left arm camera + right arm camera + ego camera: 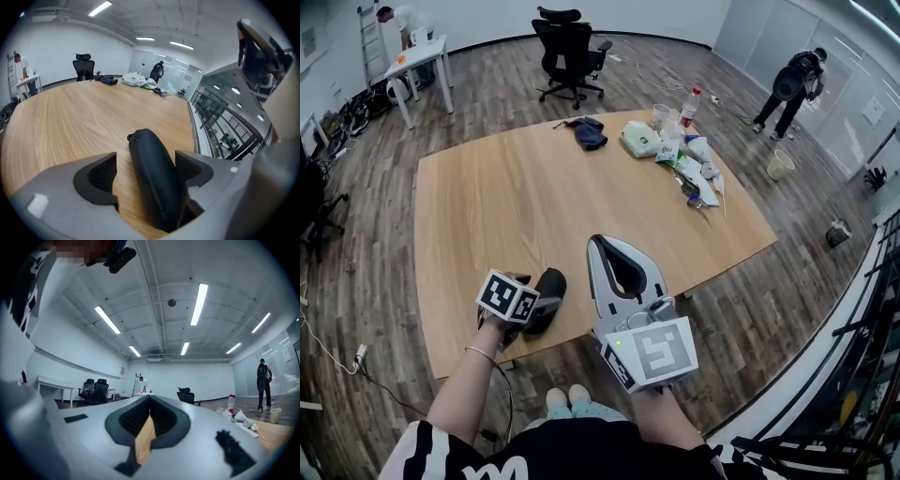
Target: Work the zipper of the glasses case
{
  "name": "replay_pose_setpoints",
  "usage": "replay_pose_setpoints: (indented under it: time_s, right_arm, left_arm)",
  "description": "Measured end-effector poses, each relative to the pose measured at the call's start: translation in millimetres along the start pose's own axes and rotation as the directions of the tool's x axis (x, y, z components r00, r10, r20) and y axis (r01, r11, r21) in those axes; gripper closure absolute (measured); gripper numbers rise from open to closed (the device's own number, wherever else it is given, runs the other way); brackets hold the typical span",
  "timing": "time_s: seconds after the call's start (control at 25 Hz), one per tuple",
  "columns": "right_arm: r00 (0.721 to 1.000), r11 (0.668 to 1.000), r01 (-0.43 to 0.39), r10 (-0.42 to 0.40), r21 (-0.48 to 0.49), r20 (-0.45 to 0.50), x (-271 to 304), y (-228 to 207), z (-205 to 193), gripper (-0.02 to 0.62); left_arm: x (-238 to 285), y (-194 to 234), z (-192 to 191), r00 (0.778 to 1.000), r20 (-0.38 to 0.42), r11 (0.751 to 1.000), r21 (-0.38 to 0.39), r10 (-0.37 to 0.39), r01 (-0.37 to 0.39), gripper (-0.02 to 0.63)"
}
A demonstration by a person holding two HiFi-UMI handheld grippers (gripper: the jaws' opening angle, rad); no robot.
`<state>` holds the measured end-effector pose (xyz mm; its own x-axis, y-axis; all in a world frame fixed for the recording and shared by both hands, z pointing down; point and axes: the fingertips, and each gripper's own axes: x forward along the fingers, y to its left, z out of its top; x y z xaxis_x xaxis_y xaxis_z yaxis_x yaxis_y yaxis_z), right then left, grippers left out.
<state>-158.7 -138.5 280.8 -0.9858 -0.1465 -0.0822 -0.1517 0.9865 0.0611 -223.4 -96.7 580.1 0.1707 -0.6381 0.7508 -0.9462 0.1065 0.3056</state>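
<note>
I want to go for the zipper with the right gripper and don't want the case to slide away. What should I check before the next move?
1. Glasses case sits between the left gripper jaws: ok.
2. Left jaws clamped on the case: not ok. They stand apart, and bare table shows between one jaw and the case.
3. Right gripper free for the zipper: ok. Its jaws are together and hold nothing.
4. Zipper pull located: cannot tell. A small tab at the case's far end may be it.
5. Case supported: ok. It lies on the table, near the person's edge.
</note>
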Motion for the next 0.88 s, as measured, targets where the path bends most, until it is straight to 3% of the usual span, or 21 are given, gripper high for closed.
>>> replay_pose_setpoints:
  time_s: [0.24,0.4,0.6,0.72,0.88]
  right_arm:
    - [1.000,1.000,-0.008,0.007,0.026,0.013,-1,-2,2,0.588]
    - [1.000,1.000,-0.002,0.001,0.031,0.022,-6,-7,3,0.588]
    - [1.000,0.999,0.013,-0.014,0.039,0.028,-9,-17,3,0.588]
    - [0.999,0.999,0.019,-0.020,0.046,0.029,-10,-20,1,0.589]
    - [1.000,0.999,0.007,-0.008,0.039,0.024,-10,-19,1,0.588]
  left_arm:
    - [17,-23,1,0.995,-0.072,0.993,0.099,0.073,-0.066,0.218]
    - [38,-7,-31,0.964,-0.185,0.963,0.226,0.192,-0.148,0.230]
    - [39,-5,-35,0.976,-0.128,0.967,0.210,0.174,-0.145,0.256]
    - [42,-7,-35,0.977,-0.140,0.965,0.229,0.161,-0.126,0.265]
    - [28,-5,-23,0.982,-0.119,0.973,0.197,0.145,-0.120,0.273]
